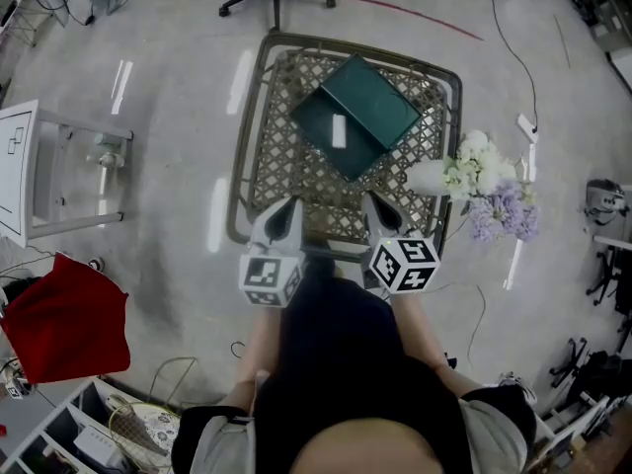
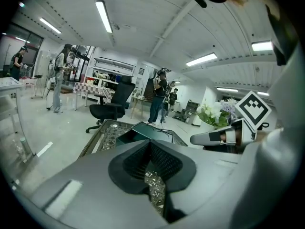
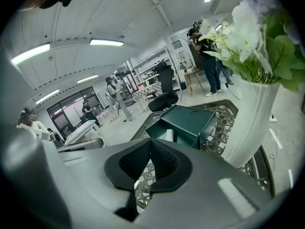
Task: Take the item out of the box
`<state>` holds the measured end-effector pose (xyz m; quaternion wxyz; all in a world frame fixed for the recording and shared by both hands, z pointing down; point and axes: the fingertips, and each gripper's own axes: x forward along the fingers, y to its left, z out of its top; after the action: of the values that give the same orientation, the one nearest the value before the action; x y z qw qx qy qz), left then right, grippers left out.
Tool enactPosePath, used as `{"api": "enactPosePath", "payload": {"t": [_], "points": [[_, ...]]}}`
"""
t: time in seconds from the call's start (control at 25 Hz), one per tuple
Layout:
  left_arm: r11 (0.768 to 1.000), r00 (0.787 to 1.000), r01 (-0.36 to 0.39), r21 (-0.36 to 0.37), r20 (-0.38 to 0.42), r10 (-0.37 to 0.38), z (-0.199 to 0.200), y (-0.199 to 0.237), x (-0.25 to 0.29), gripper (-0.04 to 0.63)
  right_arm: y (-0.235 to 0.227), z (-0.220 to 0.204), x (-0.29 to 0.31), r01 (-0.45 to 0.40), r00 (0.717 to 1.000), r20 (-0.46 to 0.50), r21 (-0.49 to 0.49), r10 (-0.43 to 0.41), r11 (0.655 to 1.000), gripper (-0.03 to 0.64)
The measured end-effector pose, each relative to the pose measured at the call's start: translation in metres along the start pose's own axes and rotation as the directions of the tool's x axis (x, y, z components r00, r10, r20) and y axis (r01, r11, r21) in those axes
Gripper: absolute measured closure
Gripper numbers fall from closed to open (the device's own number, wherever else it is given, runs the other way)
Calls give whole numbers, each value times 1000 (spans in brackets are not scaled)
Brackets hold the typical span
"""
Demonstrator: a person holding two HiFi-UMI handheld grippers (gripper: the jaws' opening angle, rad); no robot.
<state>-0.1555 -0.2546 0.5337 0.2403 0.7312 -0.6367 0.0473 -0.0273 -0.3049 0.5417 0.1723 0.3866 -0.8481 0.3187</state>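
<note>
L tool & R tool, both jaws together, empty, at near edge of bench; white item lies in open box mid-bench, apart from both, prob. light, stiff, maybe slick: pinch across its short width.

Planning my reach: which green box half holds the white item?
The half nearer the person, hollow side up, with the white item lying inside; the farther half shows only a flat top.

left gripper and right gripper side by side, angled forward and slightly down, fingers closed, both empty
</note>
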Motion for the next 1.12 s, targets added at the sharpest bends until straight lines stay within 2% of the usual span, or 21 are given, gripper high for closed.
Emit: {"api": "enactPosePath", "payload": {"t": [0.36,0.88,0.96,1.12], "points": [[1000,1000,-8,-12,-16,8,2,29,25,586,-3,6,32,21,999,-27,-9,-21,1000,615],[999,999,-6,-40,-46,4,-3,50,63,586,-27,14,90,115,989,-95,31,-112,993,614],[999,999,-10,-43,-49,8,-4,54,68,586,-29,15,99,117,988,-108,41,-112,992,588],[999,998,-19,-49,-59,16,-5,62,76,586,-34,18,116,125,985,-126,55,-117,991,578]]}}
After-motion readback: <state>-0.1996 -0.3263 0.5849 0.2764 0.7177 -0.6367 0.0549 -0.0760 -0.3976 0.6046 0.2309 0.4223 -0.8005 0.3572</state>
